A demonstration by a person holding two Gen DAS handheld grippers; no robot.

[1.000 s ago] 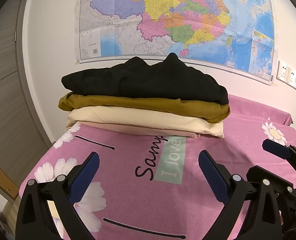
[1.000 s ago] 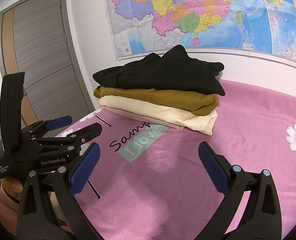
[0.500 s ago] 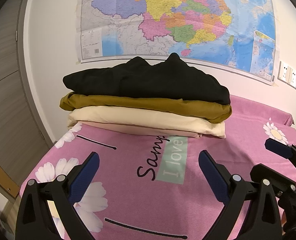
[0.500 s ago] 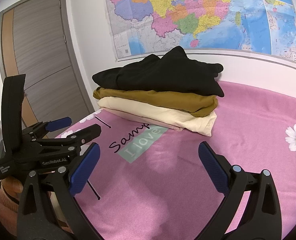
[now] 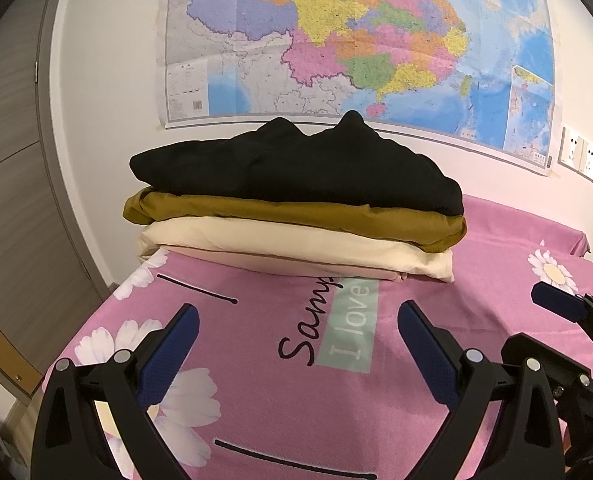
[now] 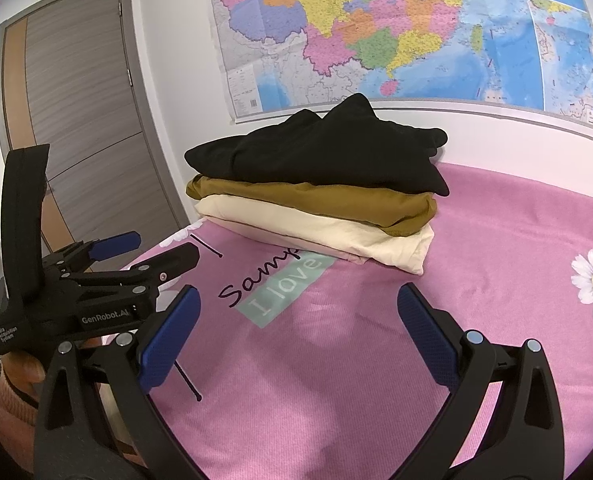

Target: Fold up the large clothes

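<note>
Left gripper (image 5: 298, 334) and right gripper (image 6: 298, 316): both spread wide, grasping nothing, hovering low in frame over bare pink bed cover (image 6: 376, 380). Folded stack at frame centre, against the wall: black garment (image 5: 296, 172) atop mustard garment (image 5: 296, 214) atop cream garment (image 5: 296, 246); squared edges suggest finished folds, parked clear of the working area. Wall map (image 5: 356, 40) above, door (image 6: 84, 120) upper left. No unfolded garment visible; nothing obstructing.

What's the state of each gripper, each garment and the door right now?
left gripper: open, empty
right gripper: open, empty
black garment: folded, top of the stack
mustard garment: folded, second
cream garment: folded, third
pale pink garment: folded, bottom
door: shut
</note>
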